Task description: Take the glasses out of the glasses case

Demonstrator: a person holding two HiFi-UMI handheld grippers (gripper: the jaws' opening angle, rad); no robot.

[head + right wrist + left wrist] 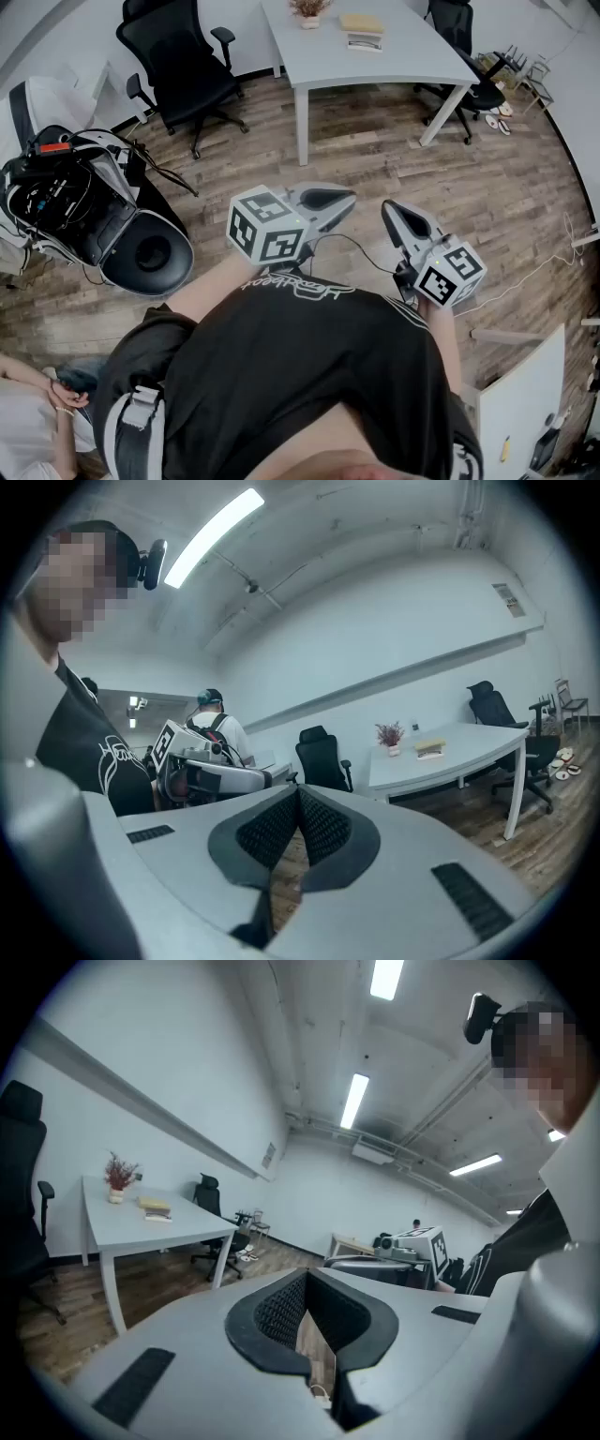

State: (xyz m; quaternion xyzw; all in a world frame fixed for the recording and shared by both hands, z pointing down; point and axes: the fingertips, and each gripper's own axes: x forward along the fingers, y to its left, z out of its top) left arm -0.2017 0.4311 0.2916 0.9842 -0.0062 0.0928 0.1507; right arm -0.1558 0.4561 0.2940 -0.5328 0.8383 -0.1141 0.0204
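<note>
I stand on the wood floor, well short of the white table. On the table lie a tan flat box, a darker flat item and a small potted plant; which of them is the glasses case I cannot tell. No glasses show. My left gripper is held at waist height, shut with nothing between its jaws. My right gripper is beside it, shut and empty too. The left gripper view shows that gripper and the table far off. The right gripper view shows that gripper and the table.
A black office chair stands left of the table, another at its right end. A backpack with gear lies on the floor at left. A white cable runs across the floor at right. Another person is at bottom left.
</note>
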